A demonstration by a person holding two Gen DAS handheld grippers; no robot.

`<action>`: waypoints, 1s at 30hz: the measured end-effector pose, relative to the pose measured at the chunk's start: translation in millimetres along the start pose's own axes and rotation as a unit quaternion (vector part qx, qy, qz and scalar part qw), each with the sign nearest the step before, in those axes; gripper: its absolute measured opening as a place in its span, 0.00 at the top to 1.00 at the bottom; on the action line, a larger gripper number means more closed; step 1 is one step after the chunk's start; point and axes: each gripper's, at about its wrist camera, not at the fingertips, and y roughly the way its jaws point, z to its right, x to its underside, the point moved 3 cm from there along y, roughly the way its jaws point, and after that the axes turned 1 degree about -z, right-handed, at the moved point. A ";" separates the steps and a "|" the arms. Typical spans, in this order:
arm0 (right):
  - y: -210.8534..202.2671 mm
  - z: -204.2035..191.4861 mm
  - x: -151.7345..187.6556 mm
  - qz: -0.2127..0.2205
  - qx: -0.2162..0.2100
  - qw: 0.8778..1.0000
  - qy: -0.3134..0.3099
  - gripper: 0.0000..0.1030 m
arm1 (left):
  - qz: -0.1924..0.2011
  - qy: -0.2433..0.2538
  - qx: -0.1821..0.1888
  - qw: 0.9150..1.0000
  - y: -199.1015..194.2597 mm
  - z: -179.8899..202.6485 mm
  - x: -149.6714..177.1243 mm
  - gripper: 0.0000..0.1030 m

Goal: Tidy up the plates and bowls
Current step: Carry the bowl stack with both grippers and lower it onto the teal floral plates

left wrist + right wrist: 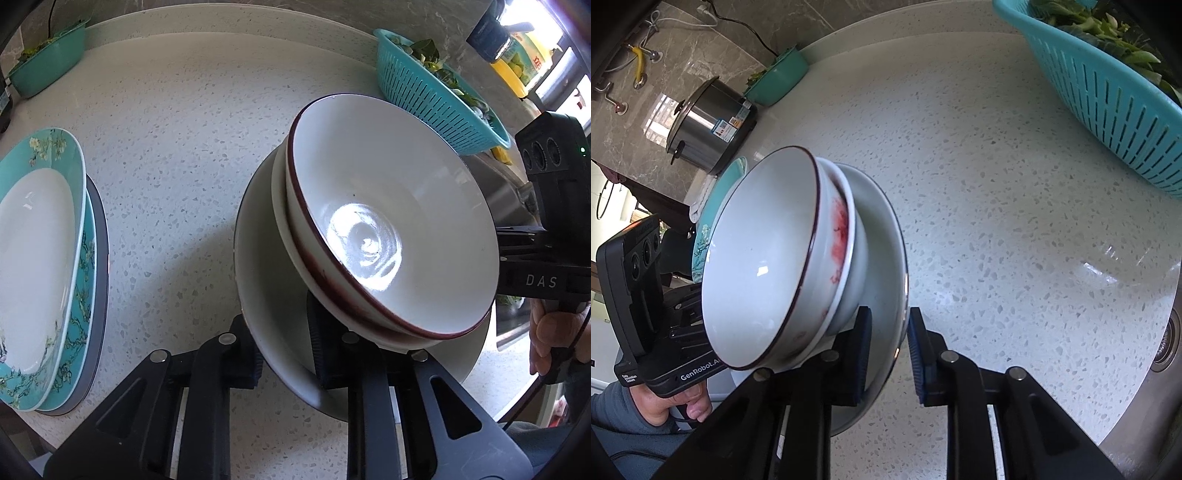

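Note:
A white plate point(266, 295) point(882, 236) carries two stacked white bowls. The top bowl point(388, 221) point(764, 258) has a dark red rim line. The lower bowl point(842, 229) shows red smears on its inner wall. The stack looks tilted over the speckled counter point(184, 147). My left gripper point(286, 350) is shut on the plate's near rim, one pad on each face. My right gripper point(888, 350) is shut on the opposite rim in the same way. Each view shows the other gripper's body and the hand that holds it.
Two teal floral plates point(40, 258) point(705, 229) lie stacked on a grey one at the left. A teal colander of greens point(436, 96) point(1108, 92) stands by the sink point(1167, 339). Farther back are a teal basin point(48, 59) and a steel pot point(709, 122).

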 end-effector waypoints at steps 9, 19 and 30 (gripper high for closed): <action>-5.9 -1.2 2.3 0.012 0.003 1.000 0.004 0.78 | 0.009 0.004 -0.004 1.000 -2.6 2.3 -0.9 0.83; -35.0 -14.2 3.1 0.038 0.013 0.999 -0.008 0.78 | 0.027 0.008 -0.002 1.000 -33.2 6.7 2.2 0.83; -62.8 -67.5 -13.0 0.060 -0.009 0.997 -0.052 0.78 | 0.054 -0.020 -0.026 0.998 -104.5 -16.7 10.8 0.83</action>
